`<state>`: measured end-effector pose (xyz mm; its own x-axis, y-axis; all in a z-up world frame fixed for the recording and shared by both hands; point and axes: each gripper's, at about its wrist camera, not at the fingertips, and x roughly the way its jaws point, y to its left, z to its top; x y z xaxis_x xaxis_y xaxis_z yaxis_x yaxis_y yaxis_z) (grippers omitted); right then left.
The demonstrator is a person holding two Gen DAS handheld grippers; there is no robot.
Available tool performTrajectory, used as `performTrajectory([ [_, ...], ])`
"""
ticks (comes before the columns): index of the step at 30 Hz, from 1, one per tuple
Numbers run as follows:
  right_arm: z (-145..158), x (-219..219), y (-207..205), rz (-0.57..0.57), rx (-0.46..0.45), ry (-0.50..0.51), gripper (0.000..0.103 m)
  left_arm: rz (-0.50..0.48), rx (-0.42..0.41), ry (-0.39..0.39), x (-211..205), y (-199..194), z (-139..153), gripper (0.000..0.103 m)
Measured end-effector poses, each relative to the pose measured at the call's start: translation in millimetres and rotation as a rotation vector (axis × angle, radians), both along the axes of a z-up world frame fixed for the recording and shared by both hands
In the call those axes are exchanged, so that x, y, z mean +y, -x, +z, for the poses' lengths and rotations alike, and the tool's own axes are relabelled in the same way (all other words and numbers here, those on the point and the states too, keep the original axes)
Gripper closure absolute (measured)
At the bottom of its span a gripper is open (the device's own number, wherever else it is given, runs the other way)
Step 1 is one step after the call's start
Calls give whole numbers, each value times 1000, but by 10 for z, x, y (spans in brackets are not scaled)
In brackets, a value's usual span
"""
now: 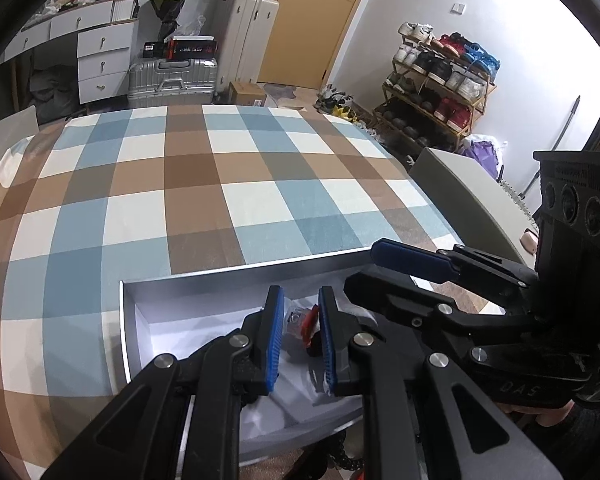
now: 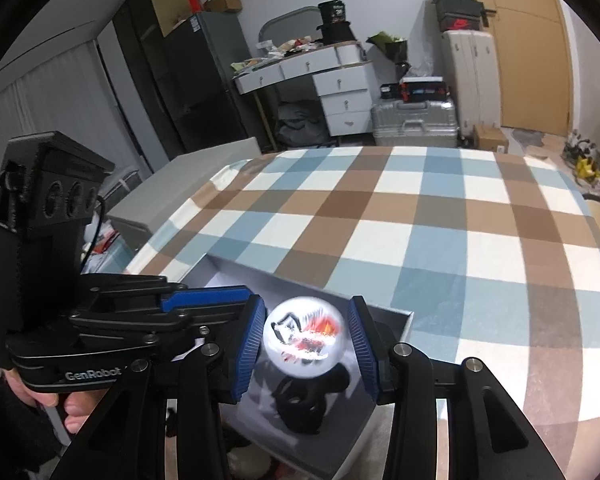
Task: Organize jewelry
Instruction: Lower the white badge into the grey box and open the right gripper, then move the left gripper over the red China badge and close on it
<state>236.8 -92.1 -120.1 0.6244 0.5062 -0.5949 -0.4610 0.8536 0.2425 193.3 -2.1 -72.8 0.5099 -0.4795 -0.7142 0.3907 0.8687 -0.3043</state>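
A small, blurred round clear capsule (image 2: 305, 338) is seen over the open white box (image 1: 132, 320) between the parted, non-touching right gripper (image 2: 308, 350); judged light, slippery, fragile, best pinched across its widest part; left gripper (image 1: 300, 338) part-open, empty.

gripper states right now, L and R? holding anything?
Left gripper: jaws open, holding nothing, over the white box.
Right gripper: jaws open around the blurred round piece, not touching it.

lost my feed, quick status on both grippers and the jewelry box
Left gripper and right gripper both open over the white box. Blurred round item between right jaws, untouched. Black object inside box.
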Motion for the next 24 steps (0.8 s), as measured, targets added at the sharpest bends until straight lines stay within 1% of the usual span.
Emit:
performTrajectory([
  [1, 0, 0, -5, -1, -5, 3, 57, 2, 7, 2, 10, -17, -12, 85],
  [2, 5, -3, 2, -5, -11, 7, 51, 14, 12, -4, 19, -24, -17, 76],
  [3, 18, -16, 19, -14, -17, 9, 48, 24, 11, 1, 43, -18, -12, 67],
  [4, 35, -32, 37, -15, -20, 2, 47, 25, 12, 10, 62, -8, -5, 61],
  [5, 58, -55, 64, -16, -25, -9, 47, 30, 14, 18, 84, 6, 8, 48],
  [6, 91, -92, 105, -22, -33, -20, 46, 38, 9, 28, 109, 30, 31, 44],
  [8, 153, -153, 184, -34, -51, -39, 38, 42, -8, 40, 142, 78, 82, 44],
  [12, 304, -271, 392, -61, -90, -71, 35, 72, -60, 20, 202, 226, 219, 44],
  [14, 374, -311, 503, -75, -107, -75, 28, 88, -72, 12, 235, 276, 253, 43],
  [16, 431, -334, 602, -82, -122, -72, 27, 107, -88, 8, 272, 352, 294, 42],
  [18, 479, -360, 697, -87, -130, -78, 26, 127, -99, 3, 306, 435, 324, 37],
  [20, 520, -373, 790, -91, -138, -83, 22, 141, -112, 3, 332, 503, 347, 33],
  [24, 585, -385, 976, -96, -162, -85, 17, 148, -127, 1, 350, 661, 377, 31],
])
